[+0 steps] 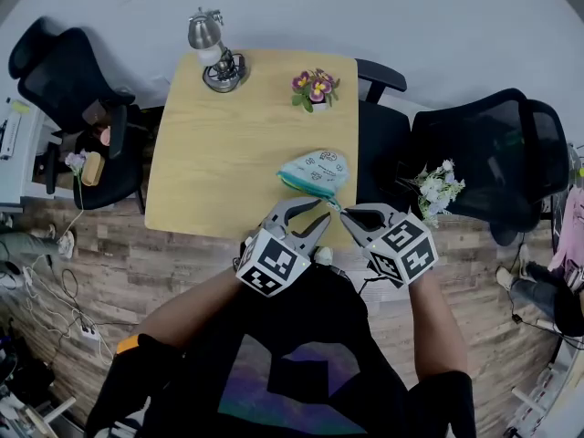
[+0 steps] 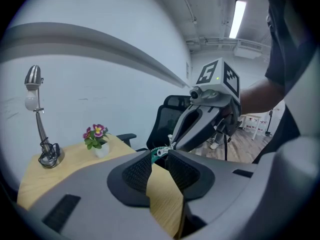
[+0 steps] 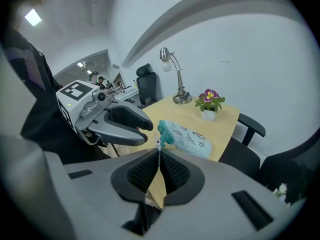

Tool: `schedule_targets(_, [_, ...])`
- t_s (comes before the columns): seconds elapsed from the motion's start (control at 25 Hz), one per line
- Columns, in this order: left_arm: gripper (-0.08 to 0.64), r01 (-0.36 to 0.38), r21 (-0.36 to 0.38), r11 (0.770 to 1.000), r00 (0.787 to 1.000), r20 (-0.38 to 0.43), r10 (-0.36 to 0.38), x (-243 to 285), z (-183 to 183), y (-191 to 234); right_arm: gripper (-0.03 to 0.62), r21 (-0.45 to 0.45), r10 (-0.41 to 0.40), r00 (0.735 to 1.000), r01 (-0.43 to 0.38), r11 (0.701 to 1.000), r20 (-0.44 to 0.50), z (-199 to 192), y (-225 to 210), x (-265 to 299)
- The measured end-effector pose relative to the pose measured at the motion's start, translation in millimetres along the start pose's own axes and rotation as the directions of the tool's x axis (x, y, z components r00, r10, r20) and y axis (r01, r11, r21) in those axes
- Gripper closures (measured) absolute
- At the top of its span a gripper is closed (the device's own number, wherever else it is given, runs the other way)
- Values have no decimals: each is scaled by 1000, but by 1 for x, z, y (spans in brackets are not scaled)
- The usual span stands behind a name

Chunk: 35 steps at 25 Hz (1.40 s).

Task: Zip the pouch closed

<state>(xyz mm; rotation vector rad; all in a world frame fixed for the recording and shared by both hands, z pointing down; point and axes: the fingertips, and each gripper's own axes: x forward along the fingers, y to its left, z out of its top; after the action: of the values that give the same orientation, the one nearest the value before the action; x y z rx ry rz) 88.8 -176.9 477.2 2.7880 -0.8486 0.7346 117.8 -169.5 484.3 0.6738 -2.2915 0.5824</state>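
Closest in, the right gripper has its jaws drawn almost together. Their ribbed faces clamp flat on the thin metal zipper pull that stands up between the tips, and nothing else is in them. Facing it tip to tip, the left gripper has its jaws nearly together too, with only a narrow wedge of gap behind the tips. There they look to be pinching the teal corner of the pouch, just beside the pull.

That split reads as deliberate. One gripper anchors the fabric at the end of the zip so the other can draw the slider along the teeth without the soft pouch bunching or trailing after it. Both grippers slope down toward this same corner, which I judge to be raised a little. The rest of the pouch appears to lie on the wooden table, toward its right front edge, with the teal zip band facing the person. The teeth along that band are too small to read as meshed or not, so how far the zipping has got cannot be told.

Further back on the table stand a small potted flower and, at the far left corner, a desk lamp. Both are well apart from the pouch and clear of any pull along the zip. A black office chair stands beyond the table's right side
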Motion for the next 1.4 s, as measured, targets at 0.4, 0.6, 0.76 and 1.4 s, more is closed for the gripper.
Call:
schedule_targets(0.4, [445, 50, 9, 999, 999, -18, -49, 12, 0, -9, 563, 2, -10, 1000, 10, 1000, 1, -5, 7, -1])
schedule_targets(0.6, [459, 69, -5, 998, 997, -33, -69, 14, -5, -14, 563, 9, -8, 1000, 8, 1000, 0, -8, 8, -1])
schedule_targets(0.76, [485, 64, -3, 998, 997, -33, -64, 13, -5, -15, 563, 11, -7, 1000, 7, 1000, -2, -10, 8, 0])
schedule_targets(1.4, [545, -8, -14, 1000, 999, -33, 7, 10, -5, 4, 565, 23, -9, 1000, 9, 1000, 0, -12, 3, -7])
